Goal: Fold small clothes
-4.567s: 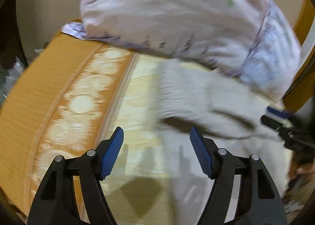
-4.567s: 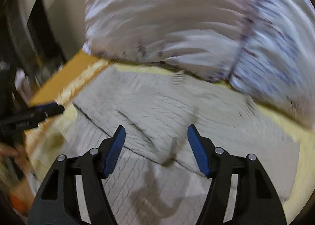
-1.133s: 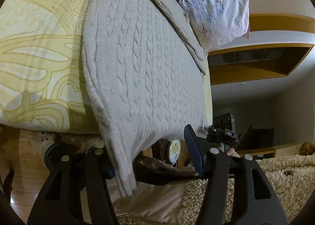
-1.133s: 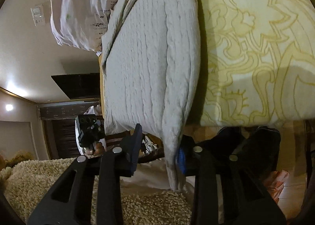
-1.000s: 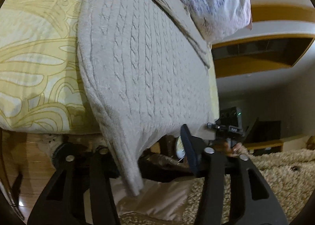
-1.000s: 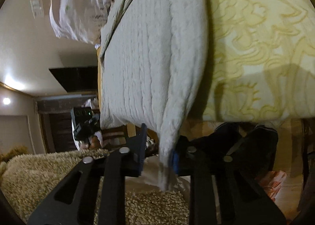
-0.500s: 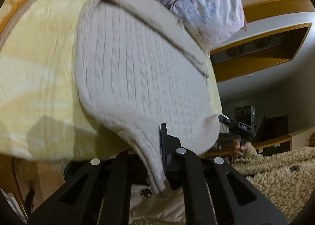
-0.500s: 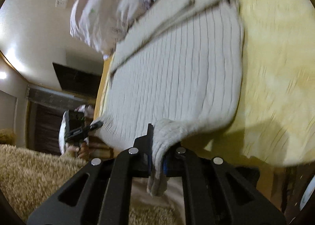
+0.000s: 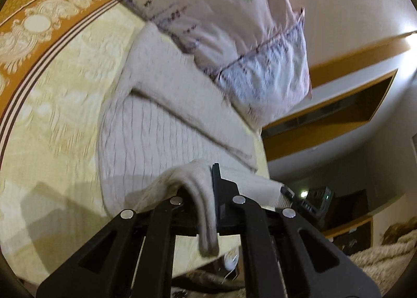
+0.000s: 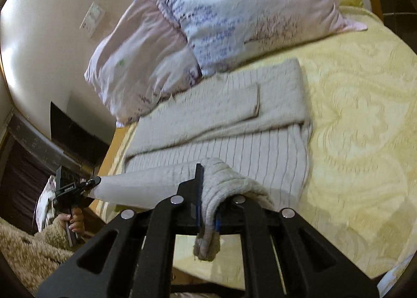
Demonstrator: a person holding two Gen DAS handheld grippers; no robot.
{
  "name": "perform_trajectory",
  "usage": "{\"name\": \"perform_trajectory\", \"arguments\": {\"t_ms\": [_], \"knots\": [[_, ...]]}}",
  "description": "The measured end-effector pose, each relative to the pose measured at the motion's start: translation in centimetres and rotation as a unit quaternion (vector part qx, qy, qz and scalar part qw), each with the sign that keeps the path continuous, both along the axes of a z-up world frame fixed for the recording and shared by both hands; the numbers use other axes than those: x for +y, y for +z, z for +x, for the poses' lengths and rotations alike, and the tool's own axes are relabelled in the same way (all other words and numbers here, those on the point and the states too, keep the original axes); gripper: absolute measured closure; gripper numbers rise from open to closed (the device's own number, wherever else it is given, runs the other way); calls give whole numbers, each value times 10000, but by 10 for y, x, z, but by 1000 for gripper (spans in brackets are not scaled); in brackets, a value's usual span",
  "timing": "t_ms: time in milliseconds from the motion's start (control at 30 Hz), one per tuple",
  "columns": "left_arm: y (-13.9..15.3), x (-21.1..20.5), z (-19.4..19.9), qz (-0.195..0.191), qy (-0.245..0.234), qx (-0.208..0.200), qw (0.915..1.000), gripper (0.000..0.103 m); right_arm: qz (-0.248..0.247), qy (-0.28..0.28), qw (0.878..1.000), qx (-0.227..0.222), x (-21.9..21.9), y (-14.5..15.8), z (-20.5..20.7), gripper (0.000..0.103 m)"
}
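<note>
A light grey cable-knit sweater (image 9: 161, 128) lies on a yellow patterned bedspread (image 9: 57, 89), its sleeves folded across the body. My left gripper (image 9: 206, 209) is shut on the sweater's bottom hem at one corner and holds it lifted above the bed. My right gripper (image 10: 208, 209) is shut on the other hem corner of the sweater (image 10: 234, 120) and also holds it raised. The hem hangs stretched between the two grippers. The left gripper also shows in the right wrist view (image 10: 88, 184).
Two pale pink and lilac printed pillows (image 10: 234, 11) lie just past the sweater's far edge. The bedspread's orange border (image 9: 39, 11) runs along the left. A shaggy beige rug (image 10: 23, 246) covers the floor beside the bed. A wooden headboard shelf (image 9: 338, 94) stands behind.
Both grippers went from open over the bed to shut on the hem corners hanging off the bed edge. They have since lifted the hem up and over the sweater toward the pillows.
</note>
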State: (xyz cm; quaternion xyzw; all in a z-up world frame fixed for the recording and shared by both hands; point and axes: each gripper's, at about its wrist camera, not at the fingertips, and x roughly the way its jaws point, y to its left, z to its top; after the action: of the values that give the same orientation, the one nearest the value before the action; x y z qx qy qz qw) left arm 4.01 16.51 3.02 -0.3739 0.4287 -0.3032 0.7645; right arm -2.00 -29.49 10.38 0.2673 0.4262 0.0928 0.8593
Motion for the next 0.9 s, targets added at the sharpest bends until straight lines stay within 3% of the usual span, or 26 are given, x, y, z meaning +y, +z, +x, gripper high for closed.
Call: {"name": "perform_trajectory", "arguments": {"t_ms": [667, 900], "knots": [[21, -17, 110, 85, 202, -544, 9983, 97, -178, -381, 9961, -773, -10, 22, 80, 97], [8, -26, 164, 151, 382, -282, 9988, 97, -81, -816, 9949, -593, -29, -8, 123, 96]]}}
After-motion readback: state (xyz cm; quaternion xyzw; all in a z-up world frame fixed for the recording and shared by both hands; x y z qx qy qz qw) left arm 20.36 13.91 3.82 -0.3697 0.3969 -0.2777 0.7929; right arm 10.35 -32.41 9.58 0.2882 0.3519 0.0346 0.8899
